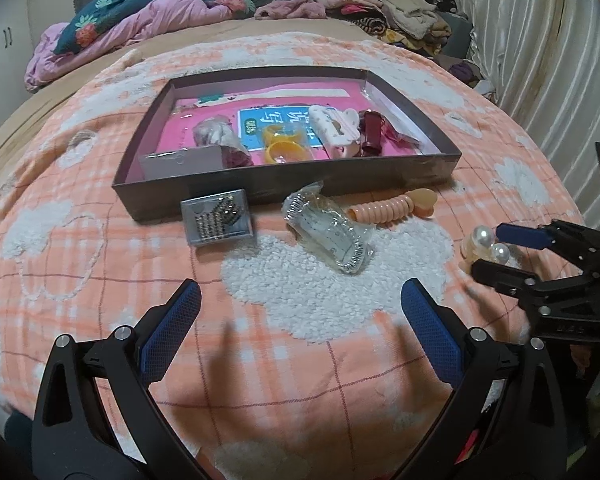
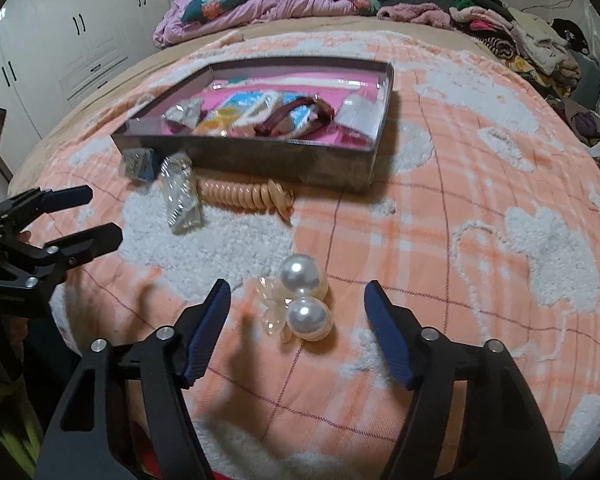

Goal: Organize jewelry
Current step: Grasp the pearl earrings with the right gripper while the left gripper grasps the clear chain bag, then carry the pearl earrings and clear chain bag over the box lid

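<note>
Pearl hair clip, two big pearls on a clear claw, lies on the bed blanket, between the pads of the right tongs but not touched by them: jaws spread either side, nothing gripped. Left tongs also released and empty, hovering over a white fleece patch short of the clear-wrapped clip. Beyond that, loose on the blanket: the peach spiral hair tie and the rhinestone clip card, both just in front of the dark tray. Tray already holds yellow rings, a white claw clip, a dark red piece and some packets, so the job looks partly done, four items left outside. Likely step: right tongs close on the pearl clip and carry it to the tray. Risks: the pearls are round and slick, so pads closing on them rather than on the claw body could squirt the clip out sideways; the soft blanket gives, so pressing down may bury the clip or snag pile in the pads; the clear claw part is hard to see, so alignment is a guess. On the carry, the near tray wall is an obstacle, and a low pass would clip it or shove the tray. Both tongs sit close together, so collision is possible if the left reaches right.
</note>
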